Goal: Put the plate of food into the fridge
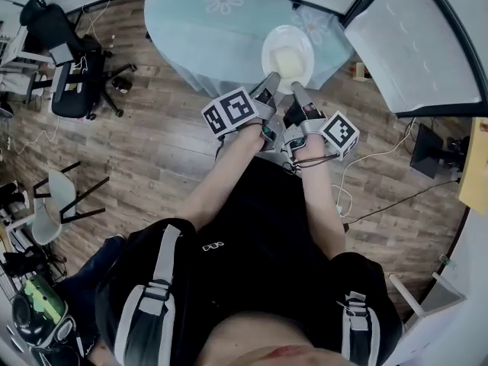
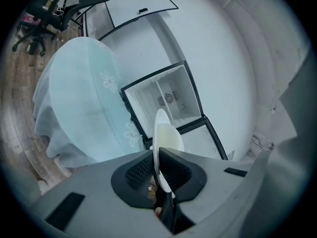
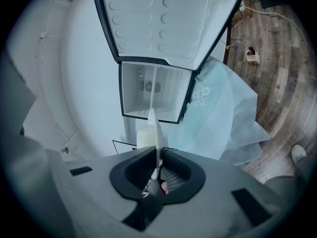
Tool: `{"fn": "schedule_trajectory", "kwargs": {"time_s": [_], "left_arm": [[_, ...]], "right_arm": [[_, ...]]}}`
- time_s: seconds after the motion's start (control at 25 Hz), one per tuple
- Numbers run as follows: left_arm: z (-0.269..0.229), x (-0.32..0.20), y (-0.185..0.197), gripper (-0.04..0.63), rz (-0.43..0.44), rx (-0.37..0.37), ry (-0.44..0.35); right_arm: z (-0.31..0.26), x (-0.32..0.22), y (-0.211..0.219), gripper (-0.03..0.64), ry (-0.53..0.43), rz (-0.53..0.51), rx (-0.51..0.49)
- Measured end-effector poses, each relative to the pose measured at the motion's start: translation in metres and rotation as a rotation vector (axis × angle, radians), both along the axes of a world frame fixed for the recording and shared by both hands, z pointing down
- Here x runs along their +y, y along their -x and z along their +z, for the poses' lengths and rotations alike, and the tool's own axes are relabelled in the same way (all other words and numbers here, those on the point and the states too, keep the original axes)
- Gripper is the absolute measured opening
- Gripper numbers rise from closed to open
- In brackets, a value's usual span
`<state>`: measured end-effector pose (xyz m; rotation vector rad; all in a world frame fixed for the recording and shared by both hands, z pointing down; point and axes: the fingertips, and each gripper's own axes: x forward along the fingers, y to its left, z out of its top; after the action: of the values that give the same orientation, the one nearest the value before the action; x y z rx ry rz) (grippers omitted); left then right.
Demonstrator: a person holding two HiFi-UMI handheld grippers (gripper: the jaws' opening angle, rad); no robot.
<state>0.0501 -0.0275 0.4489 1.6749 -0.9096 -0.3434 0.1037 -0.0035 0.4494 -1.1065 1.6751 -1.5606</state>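
With left gripper and right gripper both clamped on plate rim: hold level, advance in step, aim into open fridge beyond table.

Plate btwn L hand-held gripper & R hand-held gripper, over table edge; fridge ahead.

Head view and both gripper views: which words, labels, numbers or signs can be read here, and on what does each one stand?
White print on the black clothing: too small to read.
Marker cubes: black-and-white square patterns only, no letters or numbers.
Plate, fridge, tablecloth: no text visible; the tablecloth bears only flower prints.
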Motion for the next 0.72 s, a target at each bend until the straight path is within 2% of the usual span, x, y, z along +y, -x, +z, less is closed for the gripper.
{"fn": "schedule_trajectory", "kwargs": {"time_s": [0.2, 0.4, 0.72], "left_arm": [[-0.003, -0.016, -0.008, 0.028, 0.003, -0.016, -0.011], [0.007, -0.029, -0.017, 0.028, 0.025, -0.029, 0.015], [0.024, -0.067, -0.031, 0.031, 0.049, -0.002, 0.058]], "right_arm": [[-0.002, -0.016, -0.008, 0.038, -0.017, -0.002, -0.012], [0.008, -0.028, -0.015, 0.038, 0.011, 0.019, -0.044], [0.022, -0.065, -0.029, 0.041, 0.046, 0.046, -0.021]]}}
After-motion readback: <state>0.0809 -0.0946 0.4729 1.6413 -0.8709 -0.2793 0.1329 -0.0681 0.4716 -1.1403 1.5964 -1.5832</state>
